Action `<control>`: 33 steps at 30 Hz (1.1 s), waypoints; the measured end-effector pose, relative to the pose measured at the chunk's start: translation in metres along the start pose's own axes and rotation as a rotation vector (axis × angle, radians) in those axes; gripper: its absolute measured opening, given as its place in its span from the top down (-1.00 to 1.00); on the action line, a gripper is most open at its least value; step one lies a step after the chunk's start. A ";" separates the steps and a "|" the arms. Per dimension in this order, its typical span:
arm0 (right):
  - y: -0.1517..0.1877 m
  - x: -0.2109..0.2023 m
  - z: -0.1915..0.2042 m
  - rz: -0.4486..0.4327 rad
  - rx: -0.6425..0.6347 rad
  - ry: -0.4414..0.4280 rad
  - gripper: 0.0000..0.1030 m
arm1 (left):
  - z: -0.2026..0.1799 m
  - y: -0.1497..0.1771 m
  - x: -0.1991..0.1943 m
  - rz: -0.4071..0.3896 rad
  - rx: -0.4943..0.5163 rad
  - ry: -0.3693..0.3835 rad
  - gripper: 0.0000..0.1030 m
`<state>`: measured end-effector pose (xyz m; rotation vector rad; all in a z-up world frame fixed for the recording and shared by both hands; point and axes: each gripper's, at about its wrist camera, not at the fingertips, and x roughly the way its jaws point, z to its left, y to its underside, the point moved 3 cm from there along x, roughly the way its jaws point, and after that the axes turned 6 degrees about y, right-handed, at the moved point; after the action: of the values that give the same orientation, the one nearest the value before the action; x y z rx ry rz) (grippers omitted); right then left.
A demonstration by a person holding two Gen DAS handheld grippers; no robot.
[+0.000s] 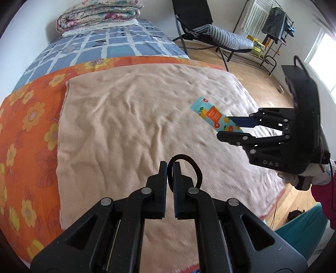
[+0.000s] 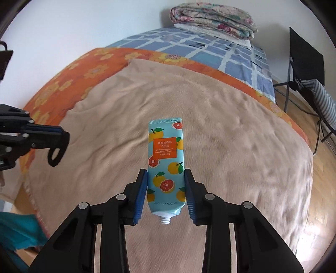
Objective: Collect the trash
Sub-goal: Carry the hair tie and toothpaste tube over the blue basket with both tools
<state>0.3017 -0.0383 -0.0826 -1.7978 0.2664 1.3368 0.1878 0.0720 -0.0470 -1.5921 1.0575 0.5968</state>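
A turquoise hand-cream tube [image 2: 166,161] printed with oranges and grapefruit, cap off, sits between the blue pads of my right gripper [image 2: 166,174], which is shut on its lower half above the beige blanket [image 2: 231,147]. In the left wrist view the tube [image 1: 212,114] shows at the right, held by the right gripper [image 1: 225,126]. My left gripper [image 1: 170,168] is shut on a black hair tie [image 1: 189,166], a loop that sticks out past the fingertips. The hair tie [image 2: 55,156] also hangs from the left gripper [image 2: 63,136] in the right wrist view.
The bed carries an orange flowered sheet [image 1: 27,117], a blue checked cover [image 1: 109,44] and folded quilts [image 1: 98,16] at its head. A black folding chair [image 1: 201,27] and a clothes rack [image 1: 271,27] stand on the wooden floor. A teal object [image 1: 302,231] sits low right.
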 end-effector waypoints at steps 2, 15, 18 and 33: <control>0.010 -0.017 0.003 -0.017 0.008 -0.010 0.37 | -0.009 0.007 -0.008 -0.001 0.012 -0.001 0.94; 0.088 -0.119 0.054 -0.090 0.002 -0.035 0.37 | -0.077 0.082 -0.049 -0.030 0.039 0.043 0.94; 0.111 -0.136 0.061 -0.100 0.023 -0.045 0.37 | -0.089 0.103 -0.053 -0.041 0.022 0.057 0.94; 0.206 -0.160 0.088 -0.067 0.111 -0.108 0.37 | -0.130 0.201 -0.046 0.014 0.018 0.106 0.94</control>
<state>0.0506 -0.1488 -0.0532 -1.6228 0.2153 1.3406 -0.0274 -0.0400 -0.0716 -1.6163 1.1503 0.5150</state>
